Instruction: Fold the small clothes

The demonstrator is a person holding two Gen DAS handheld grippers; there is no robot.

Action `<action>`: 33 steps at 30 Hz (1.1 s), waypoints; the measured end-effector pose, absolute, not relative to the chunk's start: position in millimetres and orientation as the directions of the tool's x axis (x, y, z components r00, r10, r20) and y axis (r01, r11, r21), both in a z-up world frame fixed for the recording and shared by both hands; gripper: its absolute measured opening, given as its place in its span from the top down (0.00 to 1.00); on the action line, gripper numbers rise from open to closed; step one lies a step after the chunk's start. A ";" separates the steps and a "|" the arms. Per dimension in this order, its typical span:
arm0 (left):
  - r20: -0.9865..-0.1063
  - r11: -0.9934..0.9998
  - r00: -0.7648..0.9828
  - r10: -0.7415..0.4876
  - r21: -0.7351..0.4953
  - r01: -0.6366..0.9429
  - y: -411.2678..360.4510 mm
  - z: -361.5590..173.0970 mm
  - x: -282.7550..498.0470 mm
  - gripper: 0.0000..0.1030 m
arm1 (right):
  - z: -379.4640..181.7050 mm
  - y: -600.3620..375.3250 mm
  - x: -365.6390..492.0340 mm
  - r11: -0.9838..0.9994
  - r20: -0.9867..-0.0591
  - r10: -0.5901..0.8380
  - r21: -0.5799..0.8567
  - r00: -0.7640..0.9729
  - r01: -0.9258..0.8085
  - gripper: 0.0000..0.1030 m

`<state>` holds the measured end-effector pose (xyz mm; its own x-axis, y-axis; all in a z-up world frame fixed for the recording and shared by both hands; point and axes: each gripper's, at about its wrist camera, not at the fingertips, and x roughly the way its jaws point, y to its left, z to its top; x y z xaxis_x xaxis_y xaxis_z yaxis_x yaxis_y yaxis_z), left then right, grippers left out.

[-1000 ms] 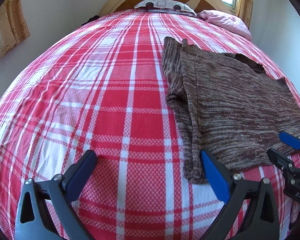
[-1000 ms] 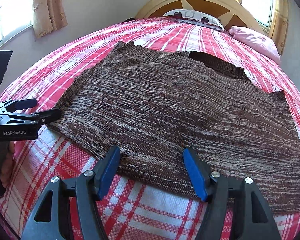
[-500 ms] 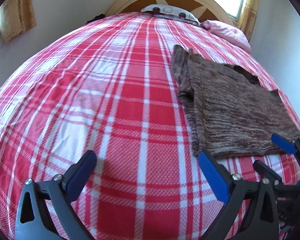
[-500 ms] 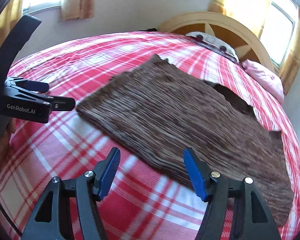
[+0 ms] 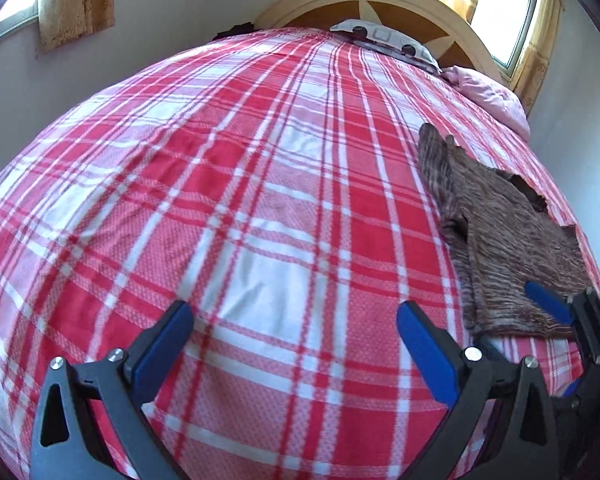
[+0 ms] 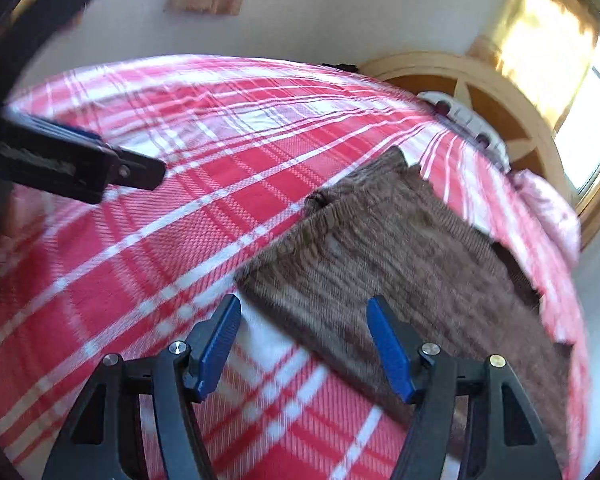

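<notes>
A brown knitted sweater [image 5: 500, 240] lies flat on the red and white plaid bedspread [image 5: 260, 200], at the right of the left wrist view. It also shows in the right wrist view [image 6: 400, 256], which is blurred. My left gripper [image 5: 296, 344] is open and empty above bare bedspread, left of the sweater. My right gripper [image 6: 304, 344] is open and empty, above the sweater's near left corner. The right gripper shows at the right edge of the left wrist view [image 5: 556, 308]; the left gripper shows at the left of the right wrist view [image 6: 80, 160].
A wooden headboard [image 5: 380, 4] with a patterned pillow [image 5: 384, 38] and a pink pillow [image 5: 488, 96] stands at the far end of the bed. Curtained windows [image 5: 504, 12] sit in the walls behind. The wall [image 5: 580, 128] runs close along the bed's right side.
Both grippers have pulled back and swung left, away from the sweater. The sweater lies where it was. Both stay open.
</notes>
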<state>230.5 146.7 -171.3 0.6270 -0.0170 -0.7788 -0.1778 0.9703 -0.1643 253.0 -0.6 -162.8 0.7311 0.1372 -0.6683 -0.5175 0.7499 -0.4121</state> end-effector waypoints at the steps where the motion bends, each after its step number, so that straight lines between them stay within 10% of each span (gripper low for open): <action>1: -0.778 0.970 0.627 -0.031 -0.175 -0.168 147.3 -171.5 234.1 0.00 | -162.9 1.7 255.4 0.752 -0.657 0.123 -0.427 0.743 -0.502 0.36; 12: -0.707 0.954 0.651 -0.278 -0.284 0.099 110.6 -140.1 325.7 0.00 | -169.8 -4.5 263.0 0.782 -0.659 0.118 -0.399 0.742 -0.479 0.77; 33: -0.778 0.951 0.547 -0.309 -0.237 0.200 38.5 -171.8 424.0 0.12 | -172.5 -8.1 264.2 0.805 -0.674 0.162 -0.332 0.721 -0.491 0.82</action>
<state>424.0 38.5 -171.8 0.5467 -0.3093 -0.7781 0.2000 0.9506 -0.2373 264.2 -8.1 -172.5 0.7206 0.1619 -0.6742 -0.4913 0.8054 -0.3317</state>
